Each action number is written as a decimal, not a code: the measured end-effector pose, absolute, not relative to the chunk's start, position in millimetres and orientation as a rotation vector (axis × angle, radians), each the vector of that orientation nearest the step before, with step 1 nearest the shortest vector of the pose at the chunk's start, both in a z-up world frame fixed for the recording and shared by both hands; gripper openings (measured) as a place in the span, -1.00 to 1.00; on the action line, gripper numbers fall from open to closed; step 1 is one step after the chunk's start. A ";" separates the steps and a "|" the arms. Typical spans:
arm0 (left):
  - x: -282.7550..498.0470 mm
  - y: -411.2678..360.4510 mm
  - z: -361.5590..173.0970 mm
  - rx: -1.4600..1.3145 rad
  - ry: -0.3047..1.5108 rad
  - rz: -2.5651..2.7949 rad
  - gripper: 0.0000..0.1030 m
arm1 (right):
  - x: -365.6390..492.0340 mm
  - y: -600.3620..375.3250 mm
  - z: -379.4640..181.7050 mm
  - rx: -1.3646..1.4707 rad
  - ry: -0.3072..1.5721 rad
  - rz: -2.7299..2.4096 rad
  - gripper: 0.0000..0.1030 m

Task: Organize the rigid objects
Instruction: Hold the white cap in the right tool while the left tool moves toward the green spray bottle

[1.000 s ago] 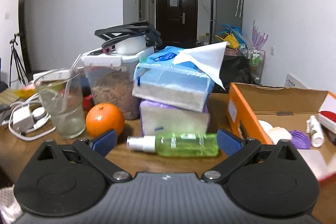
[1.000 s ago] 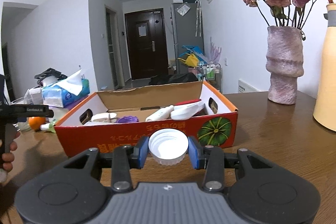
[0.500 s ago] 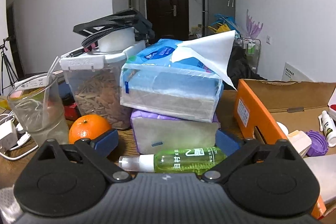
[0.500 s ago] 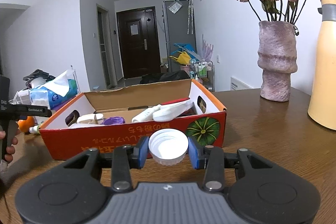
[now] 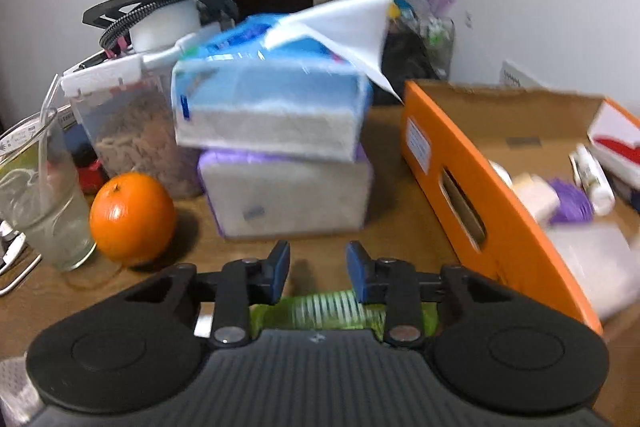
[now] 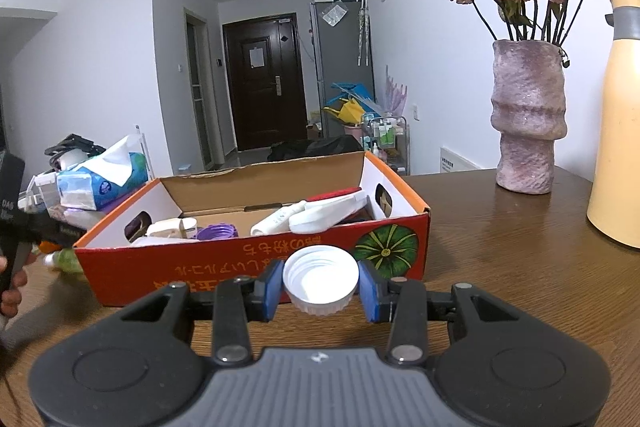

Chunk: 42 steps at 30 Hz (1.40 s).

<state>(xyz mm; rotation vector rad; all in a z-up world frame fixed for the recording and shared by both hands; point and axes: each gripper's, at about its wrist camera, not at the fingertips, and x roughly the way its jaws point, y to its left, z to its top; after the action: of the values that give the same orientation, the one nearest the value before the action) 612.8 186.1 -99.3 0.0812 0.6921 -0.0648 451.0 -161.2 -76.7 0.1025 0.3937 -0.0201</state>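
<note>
The right gripper (image 6: 320,287) clamps a white ribbed plastic bottle cap (image 6: 321,279) between its blue pads, holding it just short of the near wall of an orange cardboard box printed with a green pumpkin (image 6: 256,267). Inside the box lie a purple cap (image 6: 218,231), a white tube (image 6: 280,221) and other small containers. On the left side of the wooden table (image 6: 500,267), the left gripper (image 5: 318,269) sits low over a green translucent spray bottle (image 5: 320,309), which lies on its side under the base of the fingers; the jaws stand narrowed with a gap between the tips, and whether they actually grip the bottle cannot be told. An orange (image 5: 132,217) and a drinking glass (image 5: 44,211) stand near left, and stacked tissue packs (image 5: 276,155) just beyond.

The round bottle looks apt to roll or squirt free if pinched off-centre. A hasty swing rightward could catch the box's near-left wall. The light cap, gripped at its rim, may pop out if the hold loosens before it clears the box edge.
</note>
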 end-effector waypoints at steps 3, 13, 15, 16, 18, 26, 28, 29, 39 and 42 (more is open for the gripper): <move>582.9 186.4 -91.3 0.099 0.642 -0.098 -0.04 | 449.7 -163.3 -75.5 0.110 0.388 -0.014 -0.24; 552.6 182.3 -110.3 0.154 0.687 -0.133 0.01 | 446.4 -158.8 -74.8 0.102 0.381 0.000 -0.24; 548.1 185.0 -110.0 0.140 0.689 -0.135 -0.03 | 445.4 -157.6 -74.5 0.099 0.380 0.005 -0.24; 545.8 185.6 -110.4 0.135 0.692 -0.136 -0.03 | 444.7 -157.0 -74.3 0.098 0.379 0.007 -0.24; 542.3 186.5 -111.0 0.129 0.693 -0.133 -0.03 | 444.3 -156.6 -74.3 0.098 0.379 0.010 -0.24; 527.9 190.4 -107.3 0.089 0.691 -0.111 -0.01 | 435.5 -150.7 -70.5 0.091 0.361 0.031 -0.24; 516.7 192.8 -101.4 0.070 0.655 -0.097 0.00 | 431.8 -149.7 -69.1 0.093 0.355 0.036 -0.24; 510.0 192.4 -97.9 0.060 0.638 -0.085 0.09 | 429.6 -149.8 -68.3 0.095 0.353 0.039 -0.24; 440.9 158.7 -82.4 0.029 0.566 0.113 1.00 | 412.0 -149.9 -62.7 0.123 0.342 0.078 -0.24; 427.2 146.1 -79.6 0.008 0.568 0.203 1.00 | 405.9 -149.9 -61.8 0.130 0.343 0.094 -0.24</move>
<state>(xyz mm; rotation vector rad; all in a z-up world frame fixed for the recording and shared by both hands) 427.2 146.1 -79.6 0.0082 0.5680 0.2034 405.9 -149.9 -61.8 0.1299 0.3425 0.0944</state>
